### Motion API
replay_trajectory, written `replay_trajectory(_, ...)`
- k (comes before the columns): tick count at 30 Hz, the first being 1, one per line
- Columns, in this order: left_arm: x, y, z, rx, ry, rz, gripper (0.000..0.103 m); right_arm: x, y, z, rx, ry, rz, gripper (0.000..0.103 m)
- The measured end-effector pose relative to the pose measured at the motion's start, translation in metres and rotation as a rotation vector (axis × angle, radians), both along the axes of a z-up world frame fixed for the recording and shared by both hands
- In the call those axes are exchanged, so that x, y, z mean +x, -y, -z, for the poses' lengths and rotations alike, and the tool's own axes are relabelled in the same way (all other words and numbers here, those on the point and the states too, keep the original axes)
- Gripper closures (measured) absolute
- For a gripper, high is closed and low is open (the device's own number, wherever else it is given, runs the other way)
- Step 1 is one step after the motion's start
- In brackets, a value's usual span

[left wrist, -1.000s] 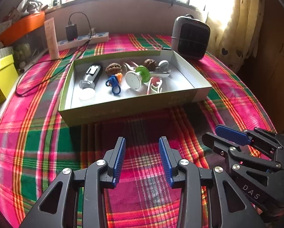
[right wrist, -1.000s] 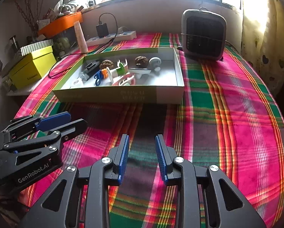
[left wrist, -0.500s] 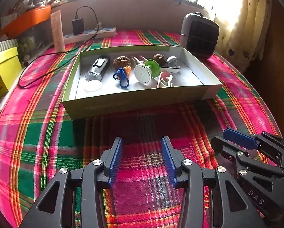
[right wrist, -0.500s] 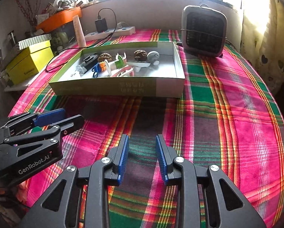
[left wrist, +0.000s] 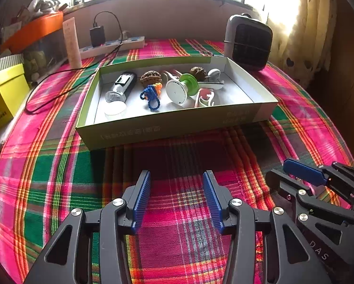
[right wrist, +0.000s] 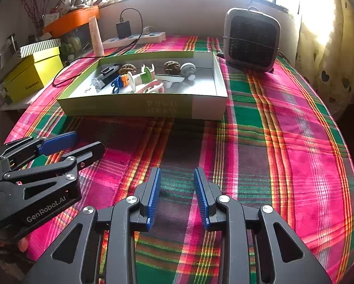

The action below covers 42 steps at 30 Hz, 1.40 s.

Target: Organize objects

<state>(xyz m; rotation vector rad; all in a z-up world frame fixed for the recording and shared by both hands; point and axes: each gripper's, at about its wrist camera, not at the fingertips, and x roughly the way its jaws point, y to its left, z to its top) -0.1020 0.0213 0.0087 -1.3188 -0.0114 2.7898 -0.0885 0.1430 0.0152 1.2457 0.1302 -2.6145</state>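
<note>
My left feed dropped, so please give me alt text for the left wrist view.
The left gripper, its jaws just opened wider with nothing between them, hangs over a plaid tablecloth facing a shallow green box of small items. The right gripper sits at lower right.

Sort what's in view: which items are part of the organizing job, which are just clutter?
Job:
shallow box
black lighter
two walnuts
blue cord
green-and-white spool
white clips

Lying about:
heater
power strip
yellow box
orange tray
</note>
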Motion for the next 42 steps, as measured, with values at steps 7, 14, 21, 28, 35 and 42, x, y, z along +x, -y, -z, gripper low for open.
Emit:
replay_trajectory(7,0.0005,-0.0050,0.0009,-0.033,0.003,-0.002,0.055,0.0011,0.0003,-0.0002,0.015,-0.003,0.013,0.072)
replay_trajectory(14,0.0009,-0.0051,0.0010,-0.029,0.003,-0.001,0.054,-0.0016,-0.0041,0.0017,0.010,0.011,0.037,0.039)
replay_trajectory(21,0.0008,-0.0051,0.0011,-0.030,0.002,-0.002,0.054,-0.0015,-0.0051,0.0022,0.018,0.010,0.038,0.039)
replay_trajectory(28,0.0009,-0.0058,0.0011,-0.030,0.003,-0.002,0.054,-0.0015,-0.0050,0.0024,0.025,0.009,0.042,0.039)
replay_trajectory(35,0.0009,-0.0055,0.0011,-0.029,0.003,-0.002,0.053,-0.0014,-0.0049,0.0024,0.025,0.009,0.042,0.039)
replay_trajectory(42,0.0010,-0.0054,0.0011,-0.029,0.003,-0.002,0.053,-0.0015,-0.0051,0.0025,0.025,0.009,0.042,0.039)
